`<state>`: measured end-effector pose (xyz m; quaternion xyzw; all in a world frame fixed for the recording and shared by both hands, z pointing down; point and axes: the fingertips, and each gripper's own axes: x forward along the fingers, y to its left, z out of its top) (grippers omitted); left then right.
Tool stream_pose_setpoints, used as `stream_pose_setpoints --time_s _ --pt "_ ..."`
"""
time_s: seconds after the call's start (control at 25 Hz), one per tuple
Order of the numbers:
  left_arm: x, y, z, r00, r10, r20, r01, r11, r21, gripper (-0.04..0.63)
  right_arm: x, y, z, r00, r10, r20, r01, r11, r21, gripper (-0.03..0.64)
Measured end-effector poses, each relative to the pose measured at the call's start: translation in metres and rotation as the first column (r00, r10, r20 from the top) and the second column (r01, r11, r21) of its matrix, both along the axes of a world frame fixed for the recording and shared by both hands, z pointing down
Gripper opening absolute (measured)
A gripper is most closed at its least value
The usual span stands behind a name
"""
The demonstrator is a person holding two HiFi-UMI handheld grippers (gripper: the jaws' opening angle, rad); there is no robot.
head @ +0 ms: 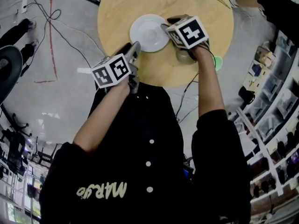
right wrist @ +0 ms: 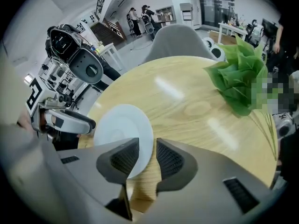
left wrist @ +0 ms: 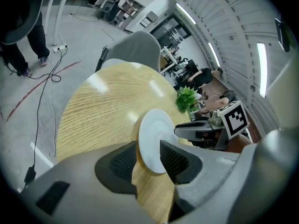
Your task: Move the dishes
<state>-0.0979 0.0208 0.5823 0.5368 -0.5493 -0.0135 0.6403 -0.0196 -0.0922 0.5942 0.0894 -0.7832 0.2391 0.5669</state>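
On the round wooden worktop (head: 117,8) a single white plate (head: 149,32) lies flat, a little off the middle, toward 8 o'clock in the head view. It is a shallow dish with a sunken centre, and it holds nothing: no food, no cutlery, and no second dish on it that I can see. A green plant (right wrist: 238,83) stands near the worktop's far rim, at about 1 o'clock from the plate and well apart from it.

The step in hand looks like the approach to a two-sided lift. In the head view the left gripper (head: 134,50) sits at about 7 o'clock of the plate and the right gripper (head: 166,24) at about 3 o'clock, both angled downward. The left gripper view shows its jaws released and standing apart, with the plate's near rim in the gap; whether the rim is truly between the pads or just beyond them I cannot tell. The right gripper view shows its jaws parted too, though narrower. The plate's edge runs into the gap, bare wood shows beside it, and no pad presses on it as far as I can judge.

The next move, I judge, calls for each pair to take the rim between its pads, clench on it, and then lift level. The rim is thin and lies flat on the wood, so getting a pad under it is probably the hard part. Uneven closing could tip the plate or make it skid.
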Motion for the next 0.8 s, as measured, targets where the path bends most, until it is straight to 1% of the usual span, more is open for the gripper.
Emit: stream_pose_setpoints --time_s 0.24,0.48,0.52,0.6,0.64,0.68,0.8 --pt "0.002 0.001 0.011 1.0 -0.015 -0.016 0.015 0.999 -0.032 0.151 0.0 0.002 0.008 1.0 -0.002 -0.006 0.002 1.0 -0.018 0.106" --pt "0.001 0.0 0.015 1.0 -0.022 -0.01 0.022 0.999 -0.045 0.138 -0.002 0.004 0.009 1.0 0.012 0.003 -0.012 0.999 -0.045 0.083" --pt "0.0 0.001 0.016 1.0 -0.015 -0.001 0.015 0.999 -0.051 0.129 -0.001 0.004 0.01 1.0 0.017 0.004 -0.017 0.999 -0.05 0.083" --pt "-0.001 0.003 0.02 1.0 0.007 0.02 -0.006 0.998 -0.066 0.07 -0.001 0.004 0.011 0.999 0.031 0.005 -0.031 0.998 -0.059 0.08" --pt "-0.001 0.003 0.021 1.0 0.015 0.022 -0.014 0.997 -0.071 0.055 -0.001 0.004 0.011 0.999 0.039 0.005 -0.039 0.997 -0.063 0.077" --pt "-0.002 0.002 0.021 1.0 0.017 0.019 -0.016 0.997 -0.075 0.043 -0.002 0.004 0.011 0.999 0.044 0.005 -0.043 0.997 -0.066 0.075" --pt "-0.004 0.001 0.021 1.0 0.001 -0.005 -0.002 0.996 -0.085 0.037 -0.004 0.002 0.01 0.999 0.049 0.004 -0.049 0.996 -0.07 0.072"
